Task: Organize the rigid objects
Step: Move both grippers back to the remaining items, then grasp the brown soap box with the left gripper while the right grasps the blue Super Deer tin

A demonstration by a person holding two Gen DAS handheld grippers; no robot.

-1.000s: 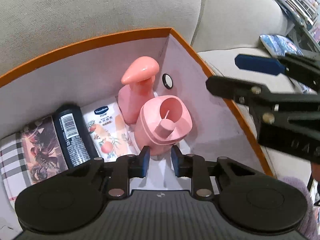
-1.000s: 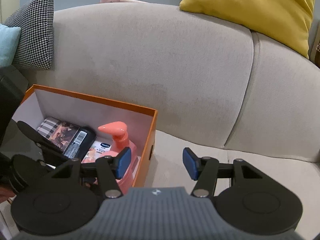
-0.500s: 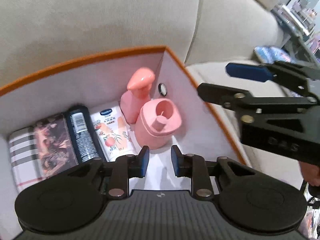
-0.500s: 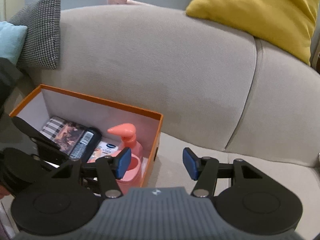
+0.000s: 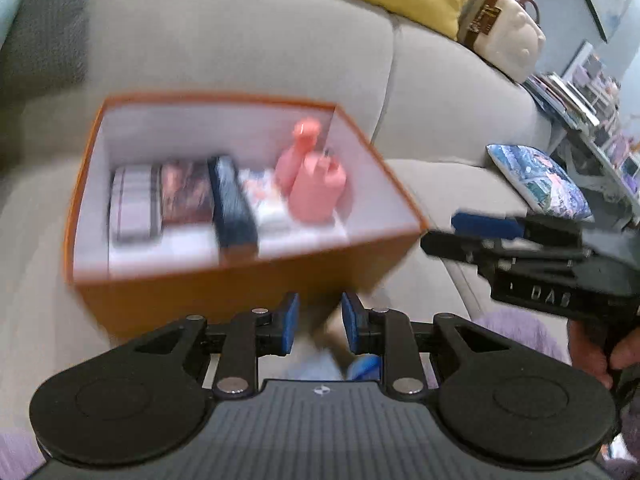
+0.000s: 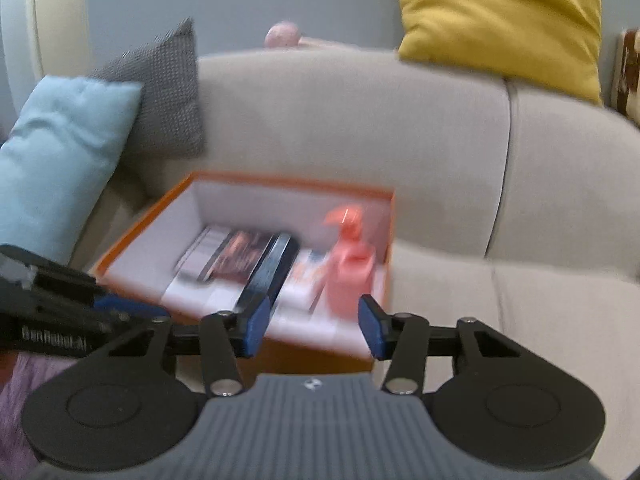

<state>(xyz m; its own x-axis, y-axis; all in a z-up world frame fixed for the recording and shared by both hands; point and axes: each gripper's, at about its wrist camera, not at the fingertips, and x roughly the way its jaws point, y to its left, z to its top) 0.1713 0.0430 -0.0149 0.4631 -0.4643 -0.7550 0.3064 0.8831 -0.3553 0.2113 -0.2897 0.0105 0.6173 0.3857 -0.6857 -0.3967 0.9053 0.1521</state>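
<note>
Sofa [image 6: 360,120] w/ blurred orange box [image 5: 240,292], contents indistinct.

Beige sofa [image 6: 360,120] before me: yellow cushion [image 6: 496,16] atop its back, blue cushion [image 6: 56,152] and grey cushion [image 6: 164,92] at its left end.

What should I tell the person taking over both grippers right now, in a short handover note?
Left gripper: narrowly open, empty, in front of the orange box.
Right gripper: wide open, empty, near the box's right front corner.
In the box, on the beige sofa: plaid case, dark printed case, black bottle, lotion tube, pink pump bottle, pink jar.
Done: these six are packed.
Left: unclear; blurry items lie below the left gripper.
</note>
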